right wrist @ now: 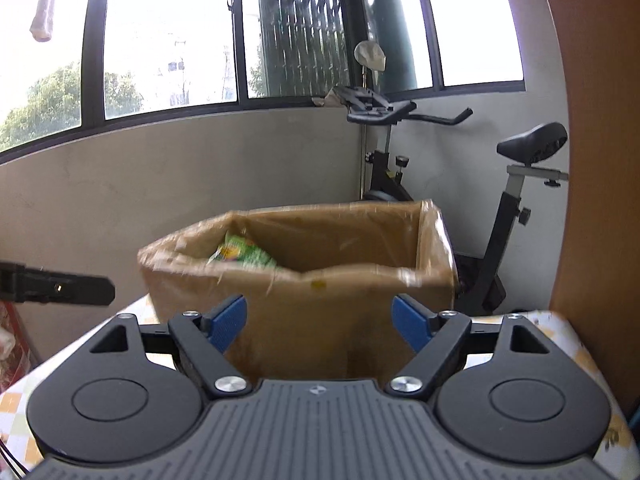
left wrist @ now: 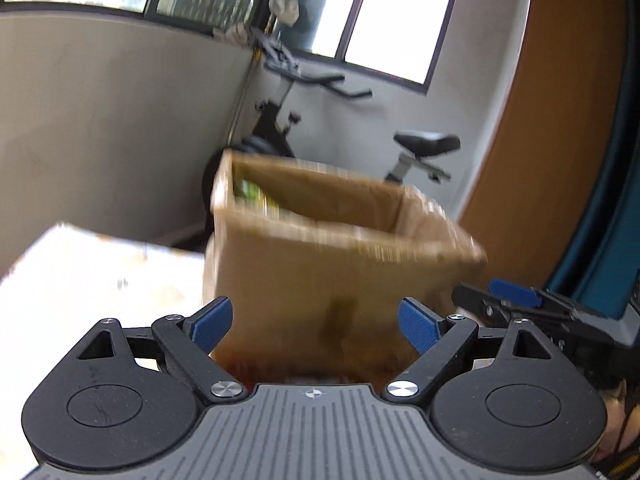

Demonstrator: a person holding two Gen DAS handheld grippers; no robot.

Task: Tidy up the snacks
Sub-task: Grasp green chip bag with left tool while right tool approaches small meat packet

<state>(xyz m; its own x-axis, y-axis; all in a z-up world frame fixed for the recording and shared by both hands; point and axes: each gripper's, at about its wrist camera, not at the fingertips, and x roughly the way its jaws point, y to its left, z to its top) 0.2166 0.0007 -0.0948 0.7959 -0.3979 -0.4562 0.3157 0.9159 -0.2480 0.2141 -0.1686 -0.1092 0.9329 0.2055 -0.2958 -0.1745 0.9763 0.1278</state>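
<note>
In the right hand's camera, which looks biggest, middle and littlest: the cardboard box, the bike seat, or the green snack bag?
As they look in the right wrist view:
1. Cardboard box, by far the largest.
2. Bike seat and green snack bag look about alike. The bag is partly hidden inside the box and the bike stands farther back, so I won't rank them.

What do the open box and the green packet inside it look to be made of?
The box looks like plain brown corrugated cardboard, matte, with glossy tape glinting along its rim. The green packet seems a printed plastic or foil snack wrapper, going by its bright colours and crinkled shape; blur leaves that open.
</note>
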